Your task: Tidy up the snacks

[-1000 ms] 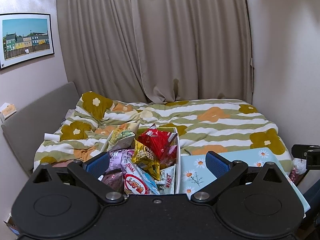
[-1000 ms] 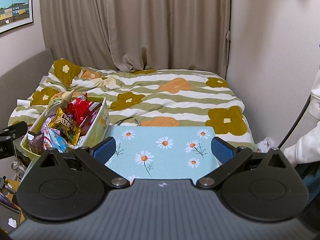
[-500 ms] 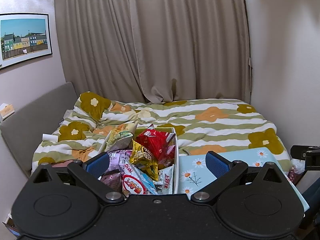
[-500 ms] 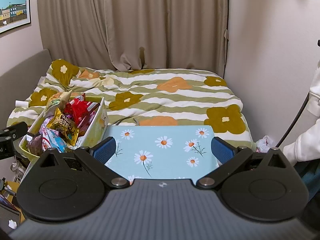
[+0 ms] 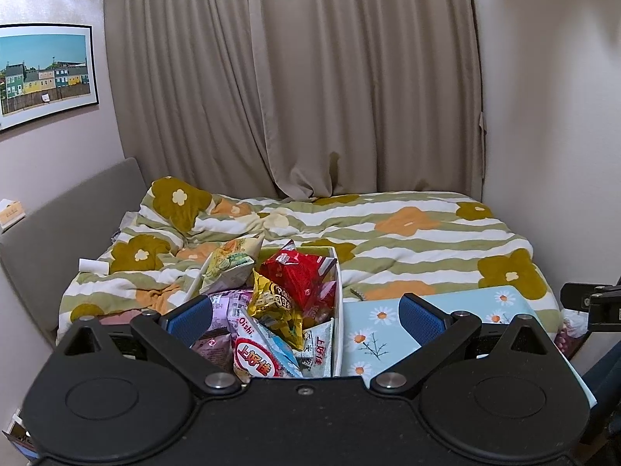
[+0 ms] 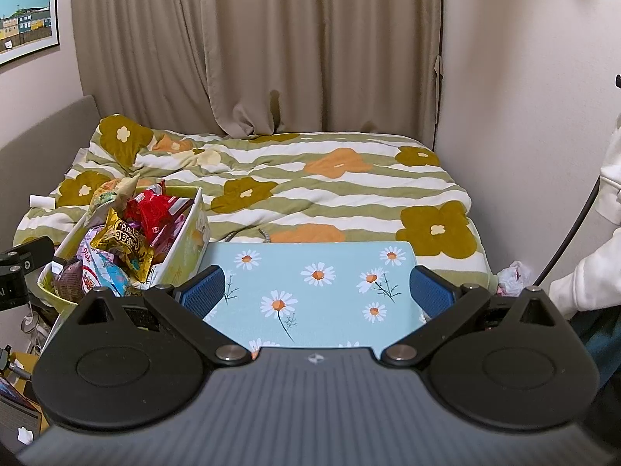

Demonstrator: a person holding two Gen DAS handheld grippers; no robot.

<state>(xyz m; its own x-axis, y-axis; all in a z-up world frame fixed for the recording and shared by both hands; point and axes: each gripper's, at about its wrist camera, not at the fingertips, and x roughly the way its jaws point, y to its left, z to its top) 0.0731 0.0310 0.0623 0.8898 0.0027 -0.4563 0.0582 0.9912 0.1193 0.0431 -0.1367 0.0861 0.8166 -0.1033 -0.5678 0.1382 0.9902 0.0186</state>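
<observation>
Blue pads wide apart on both sides, and you're holding nothing. Your left gripper (image 5: 306,312) hangs right over the box (image 5: 337,310), with the snacks (image 5: 279,303) heaped between and just beyond its fingers. Your right gripper (image 6: 316,291) frames the bare daisy mat (image 6: 310,279), the box off past its left finger. Every packet in sight sits in that box; none on the mat, so this could be a pile waiting to be laid out or one already gathered in. Watch the heap: bags lean over the far rim, and the green bag (image 5: 233,262) looks, though the view is warped, ready to slide onto the quilt (image 6: 310,182). Pinch a puffy bag too hard and it slips or bursts.
</observation>
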